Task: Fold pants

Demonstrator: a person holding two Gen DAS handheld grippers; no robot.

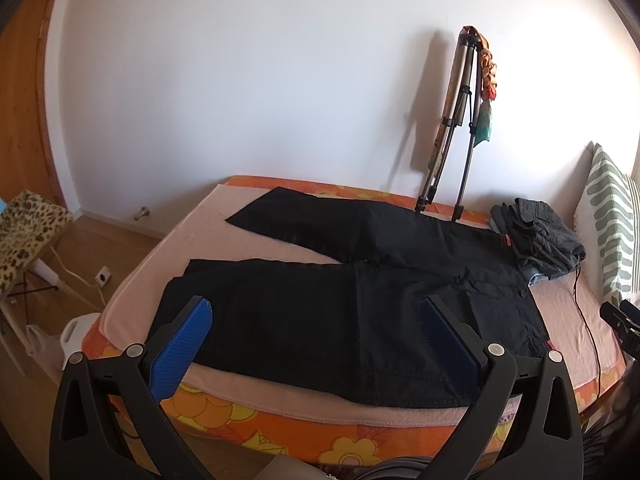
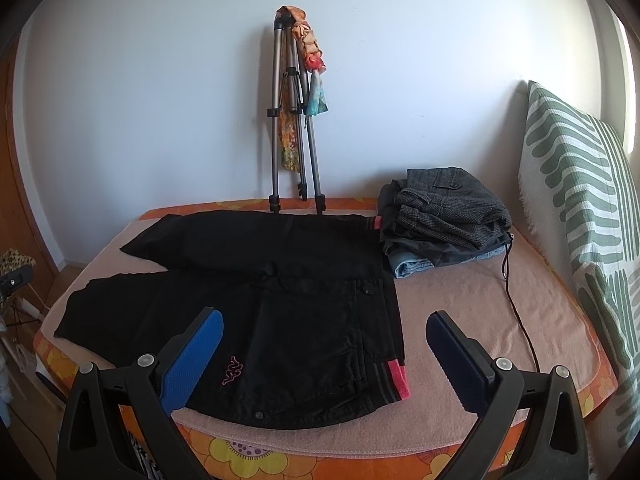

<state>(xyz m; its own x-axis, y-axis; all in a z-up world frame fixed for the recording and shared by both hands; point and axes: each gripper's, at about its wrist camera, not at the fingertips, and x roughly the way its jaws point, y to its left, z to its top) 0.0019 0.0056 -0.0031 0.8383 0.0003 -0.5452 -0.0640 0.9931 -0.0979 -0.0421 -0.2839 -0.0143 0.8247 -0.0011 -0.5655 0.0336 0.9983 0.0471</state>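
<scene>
Black pants (image 1: 320,304) lie spread flat on a pink blanket (image 1: 272,244) on the bed, legs apart and pointing left, waistband with red trim to the right. They also show in the right wrist view (image 2: 280,312). My left gripper (image 1: 316,320) is open and empty, hovering above the near leg by the bed's front edge. My right gripper (image 2: 324,332) is open and empty, hovering above the waist end near the front edge. Part of the right gripper (image 1: 620,316) shows at the right edge of the left wrist view.
A pile of folded clothes (image 2: 444,220) sits at the back right of the bed. A tripod (image 2: 296,120) leans on the wall behind. A green-striped pillow (image 2: 580,208) stands at right. A black cable (image 2: 516,312) runs across the blanket. A leopard-print stool (image 1: 24,232) stands at left.
</scene>
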